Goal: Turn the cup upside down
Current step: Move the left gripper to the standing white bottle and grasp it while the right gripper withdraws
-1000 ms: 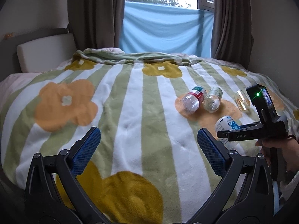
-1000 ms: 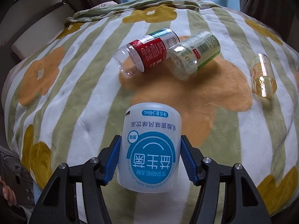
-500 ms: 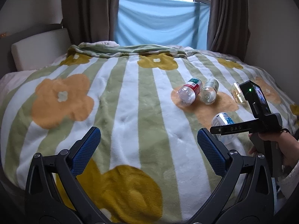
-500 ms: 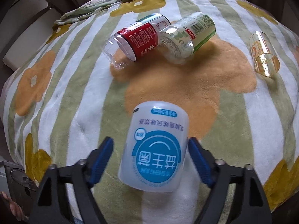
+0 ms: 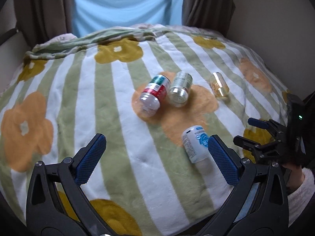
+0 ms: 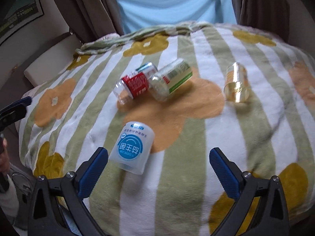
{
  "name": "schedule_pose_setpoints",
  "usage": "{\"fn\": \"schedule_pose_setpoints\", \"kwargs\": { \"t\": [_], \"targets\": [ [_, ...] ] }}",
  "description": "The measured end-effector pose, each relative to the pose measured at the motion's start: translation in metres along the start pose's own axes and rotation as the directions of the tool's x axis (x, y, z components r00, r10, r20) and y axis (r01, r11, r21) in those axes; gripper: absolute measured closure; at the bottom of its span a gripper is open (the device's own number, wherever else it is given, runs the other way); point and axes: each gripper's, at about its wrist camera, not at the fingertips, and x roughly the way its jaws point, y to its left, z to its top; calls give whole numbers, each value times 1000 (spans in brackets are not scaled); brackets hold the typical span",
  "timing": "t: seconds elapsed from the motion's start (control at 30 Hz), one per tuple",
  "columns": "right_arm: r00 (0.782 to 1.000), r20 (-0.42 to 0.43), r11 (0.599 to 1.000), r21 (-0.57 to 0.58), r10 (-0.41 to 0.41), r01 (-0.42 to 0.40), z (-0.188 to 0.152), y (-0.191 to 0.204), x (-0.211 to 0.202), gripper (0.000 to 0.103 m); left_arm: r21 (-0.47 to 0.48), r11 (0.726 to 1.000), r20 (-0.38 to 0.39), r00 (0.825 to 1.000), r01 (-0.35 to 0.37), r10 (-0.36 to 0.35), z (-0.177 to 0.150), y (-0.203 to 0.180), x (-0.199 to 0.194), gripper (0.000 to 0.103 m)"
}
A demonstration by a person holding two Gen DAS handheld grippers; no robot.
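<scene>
The white cup with a blue label [image 6: 132, 149] rests free on the striped flower blanket [image 6: 226, 129], its print upside down and its body leaning. My right gripper [image 6: 158, 153] is open, just behind it, with the cup near the left finger and touching neither pad. In the left wrist view the same cup [image 5: 195, 145] sits just past my right fingertip. My left gripper [image 5: 156, 141] is open and holds nothing. The right gripper [image 5: 250, 131] shows at the right edge, held by a hand in a fluffy sleeve.
Three clear cups lie on their sides farther back: a red-labelled one [image 6: 133, 83], a green-labelled one [image 6: 171, 80] touching it, and a small amber one [image 6: 236, 82] apart at the right. Curtains and a blue cloth hang behind the bed.
The right gripper opened, let go of the white cup and drew back; the cup now leans on the blanket. The left gripper tilted down and moved closer to the cups.
</scene>
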Motion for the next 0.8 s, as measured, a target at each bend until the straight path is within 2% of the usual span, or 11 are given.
{"fn": "schedule_pose_setpoints", "kwargs": {
  "t": [0.1,0.17,0.23,0.3,0.37,0.5,0.6,0.7,0.8],
  "targets": [
    [991,130,1000,-10,-3,4,-8,-10,-26,0,33,999,-135,991,18,-13,25,-30,40,0],
    [984,177,1000,-23,-4,9,-13,-15,-36,0,58,998,-225,974,17,-3,35,-49,70,0],
    [978,210,1000,-30,11,-4,-16,-22,-45,0,51,998,-336,942,29,-10,42,-64,102,0],
    [971,237,999,-40,42,-34,-18,-29,-51,0,11,999,-436,899,32,-24,44,-70,133,1],
    [965,257,997,-59,57,-43,-22,-36,-56,0,-23,999,-504,863,23,-31,43,-72,157,2],
    [960,275,996,-87,54,-32,-29,-42,-57,0,-49,999,-591,806,-4,-26,35,-77,195,9],
    [960,273,995,-88,59,-36,-33,-50,-53,0,-106,994,-646,761,-11,-60,23,-73,214,13],
    [959,276,995,-85,67,-45,-35,-56,-50,0,-137,990,-669,739,-26,-73,14,-69,226,21],
    [957,279,995,-76,81,-62,-37,-60,-47,0,-149,988,-677,732,-32,-78,8,-69,233,30]
  ]
}}
